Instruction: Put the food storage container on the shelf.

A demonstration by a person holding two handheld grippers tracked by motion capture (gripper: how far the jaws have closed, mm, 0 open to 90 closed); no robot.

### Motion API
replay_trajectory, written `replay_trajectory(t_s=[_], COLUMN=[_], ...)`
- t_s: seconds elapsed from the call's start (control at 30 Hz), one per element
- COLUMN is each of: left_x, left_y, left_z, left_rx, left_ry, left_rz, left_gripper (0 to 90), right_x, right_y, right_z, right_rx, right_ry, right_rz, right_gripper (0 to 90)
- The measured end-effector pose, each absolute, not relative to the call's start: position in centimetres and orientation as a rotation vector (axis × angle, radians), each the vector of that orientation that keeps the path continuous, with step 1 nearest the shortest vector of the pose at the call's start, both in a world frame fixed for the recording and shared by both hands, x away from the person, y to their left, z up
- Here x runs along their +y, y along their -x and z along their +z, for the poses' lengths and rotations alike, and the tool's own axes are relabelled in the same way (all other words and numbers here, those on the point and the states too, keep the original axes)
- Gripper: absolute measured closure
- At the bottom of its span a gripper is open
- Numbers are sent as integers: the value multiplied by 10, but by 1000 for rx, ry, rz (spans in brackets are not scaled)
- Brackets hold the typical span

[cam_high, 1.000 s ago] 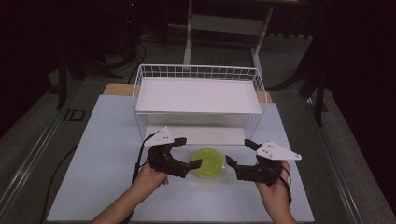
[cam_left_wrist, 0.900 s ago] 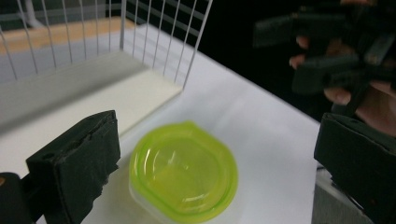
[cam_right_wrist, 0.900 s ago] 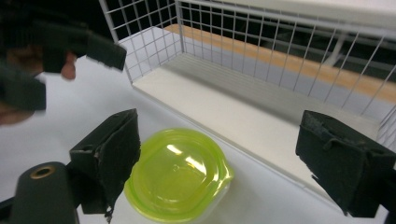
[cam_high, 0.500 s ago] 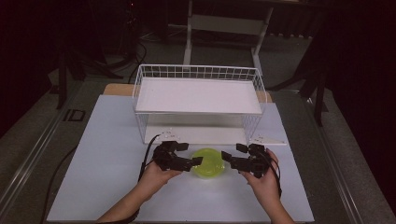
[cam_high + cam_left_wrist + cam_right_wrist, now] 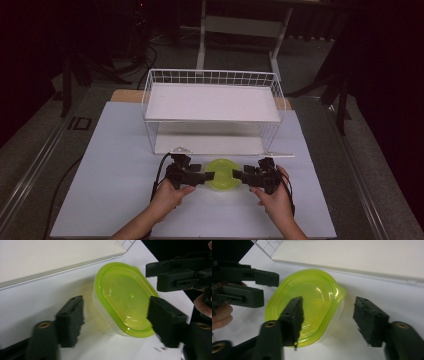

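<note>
Green-lidded container (image 5: 222, 174) sits on the worktop (image 5: 115, 165), directly between the two tools, just in front of the wire basket (image 5: 212, 107).

Left tool (image 5: 204, 176): container lies straight ahead of its tips, toward the right tool. Right tool (image 5: 240, 175): mirror case, container straight ahead toward the left tool. Both are about equally near; neither hand has the advantage.

In the left tool's own view (image 5: 115, 322), the near end of the container sits inside the gap. One pad is up against the lid rim; the other stands clear of the clear wall with worktop showing between. So it is partly spread, straddling the end, not clamped. Jaws have just been closing, container between them.

In the right tool's own view (image 5: 332, 317), one pad overlaps the lid from above and the other stands off to the side, well clear of the wall. Also partly spread, no pinch yet. Jaws have just been closing here too, with the container's end in the gap.

Key relation: the container's long axis runs roughly tool to tool, so each tool takes one end across the narrow width. In both tool views the lid sits skewed to the jaw line, off-centre toward one pad.

My read: one pad lands first on each side and nudges the container sideways unless both tools centre up before closing fully.
</note>
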State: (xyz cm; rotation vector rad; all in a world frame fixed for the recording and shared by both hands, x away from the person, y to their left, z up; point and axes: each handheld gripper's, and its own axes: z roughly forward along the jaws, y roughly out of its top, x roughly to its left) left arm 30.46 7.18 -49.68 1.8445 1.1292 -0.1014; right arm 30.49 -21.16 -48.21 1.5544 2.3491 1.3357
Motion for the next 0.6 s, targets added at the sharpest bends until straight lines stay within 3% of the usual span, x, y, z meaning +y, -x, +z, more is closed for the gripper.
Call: replay_trajectory(t_s=[0.23, 0.37, 0.6], left_x=[69, 70, 69], left_y=[-305, -305, -298], left_z=[-505, -506, -502], left_rx=[1140, 1155, 1153], left_ry=[-1876, -1840, -1817], left_rz=[-150, -160, -187], left_gripper=[536, 667, 768], right_x=[-209, -209, -210], right_y=[-308, -307, -299], right_z=[-487, -488, -484], right_rx=[2363, 2360, 2313], right_ry=[-1634, -1649, -1645], right_rz=[1310, 1305, 1333], right_gripper=[466, 693, 775])
